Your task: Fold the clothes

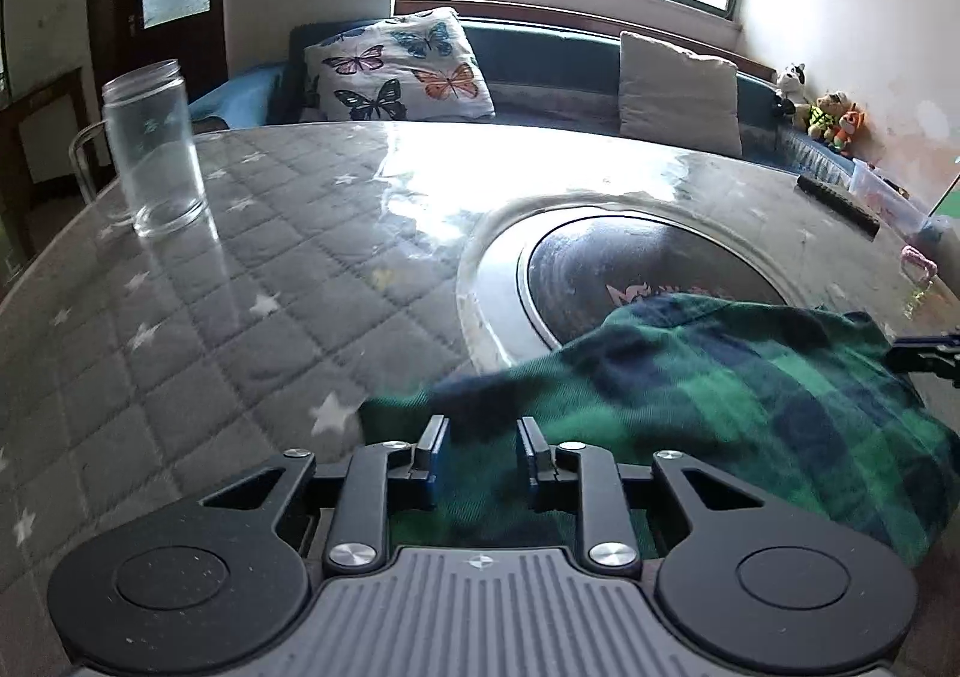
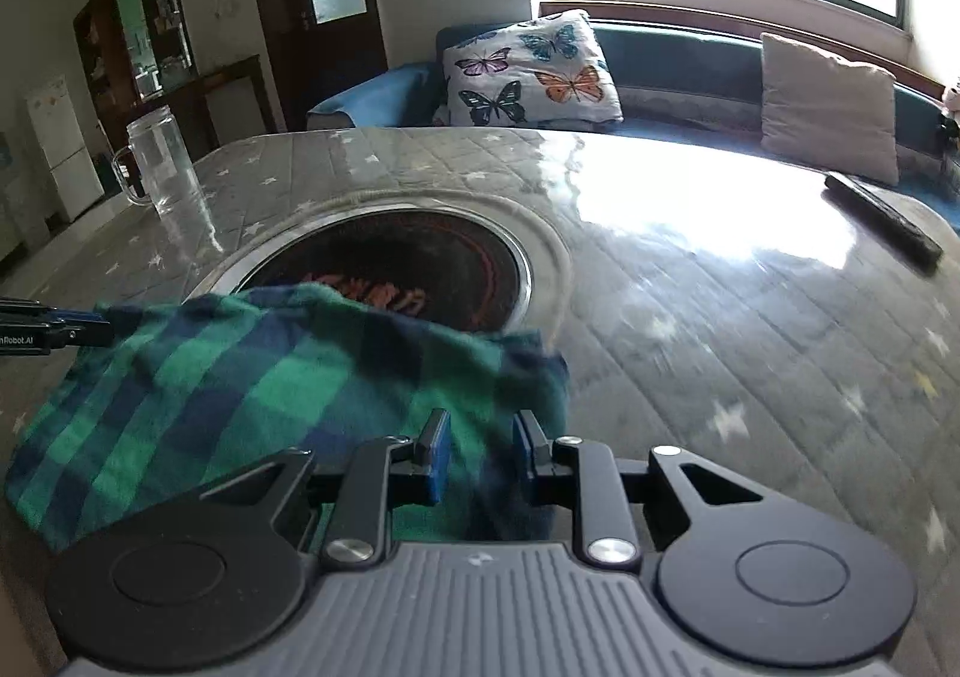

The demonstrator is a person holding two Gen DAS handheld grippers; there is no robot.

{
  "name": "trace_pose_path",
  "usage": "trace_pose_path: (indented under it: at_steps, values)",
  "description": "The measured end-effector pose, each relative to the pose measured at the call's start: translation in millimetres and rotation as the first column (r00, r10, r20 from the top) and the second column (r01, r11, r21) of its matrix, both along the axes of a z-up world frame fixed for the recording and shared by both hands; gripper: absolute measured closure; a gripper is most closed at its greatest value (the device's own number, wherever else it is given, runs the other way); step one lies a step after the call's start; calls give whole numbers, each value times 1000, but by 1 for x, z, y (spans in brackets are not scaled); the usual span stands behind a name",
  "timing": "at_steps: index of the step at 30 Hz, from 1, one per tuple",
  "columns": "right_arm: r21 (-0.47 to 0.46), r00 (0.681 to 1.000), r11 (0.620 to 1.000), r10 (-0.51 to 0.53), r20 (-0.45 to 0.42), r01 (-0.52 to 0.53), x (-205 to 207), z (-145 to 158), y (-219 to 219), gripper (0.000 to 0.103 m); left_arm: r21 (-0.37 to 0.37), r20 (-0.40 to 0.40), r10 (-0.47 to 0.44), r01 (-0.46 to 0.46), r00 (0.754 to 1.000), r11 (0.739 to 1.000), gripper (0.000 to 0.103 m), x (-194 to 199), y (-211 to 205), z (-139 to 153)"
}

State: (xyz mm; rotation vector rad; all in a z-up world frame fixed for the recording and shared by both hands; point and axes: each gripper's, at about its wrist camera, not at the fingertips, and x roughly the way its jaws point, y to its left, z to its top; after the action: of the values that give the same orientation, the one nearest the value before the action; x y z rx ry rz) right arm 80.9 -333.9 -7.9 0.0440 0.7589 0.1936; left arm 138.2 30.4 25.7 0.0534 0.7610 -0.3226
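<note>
Judging progress, we find the plaid cloth (image 1: 720,395) partly folded on the bench (image 1: 240,287); left claw (image 1: 483,452) and right claw (image 2: 480,452) each straddle its edge, grip unconfirmed.

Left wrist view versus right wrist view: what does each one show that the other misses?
Only the left wrist view shows the stuffed toys on the bench and a pink item at the table's far right edge.

Only the right wrist view shows the white fridge and the dark shelf cabinet.

Both show the green plaid cloth partly covering the round burner, the glass mug, the black remote and the butterfly pillow.
</note>
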Motion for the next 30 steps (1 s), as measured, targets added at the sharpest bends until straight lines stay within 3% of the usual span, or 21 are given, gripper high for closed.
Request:
trace_pose_path:
  at_steps: [7,11,21,24,30]
  values:
    - [-21,999,1000,-19,-32,18,36,-17,0,81,30,-16,9,-9,1000,1000,88,16,0,-15]
    - [-39,1000,999,-26,-18,25,34,-11,4,81,25,-5,14,-14,1000,1000,88,16,0,-10]
    - [-22,993,992,121,6,-121,55,-2,61,71,11,12,-68,68,998,998,87,18,-38,-2]
    - [-24,989,988,151,3,-151,65,-5,81,66,17,-1,-68,68,998,998,83,26,-48,-6]
    - [-66,984,982,179,1,-178,81,-17,111,60,33,-7,-56,56,998,998,62,36,-56,-13]
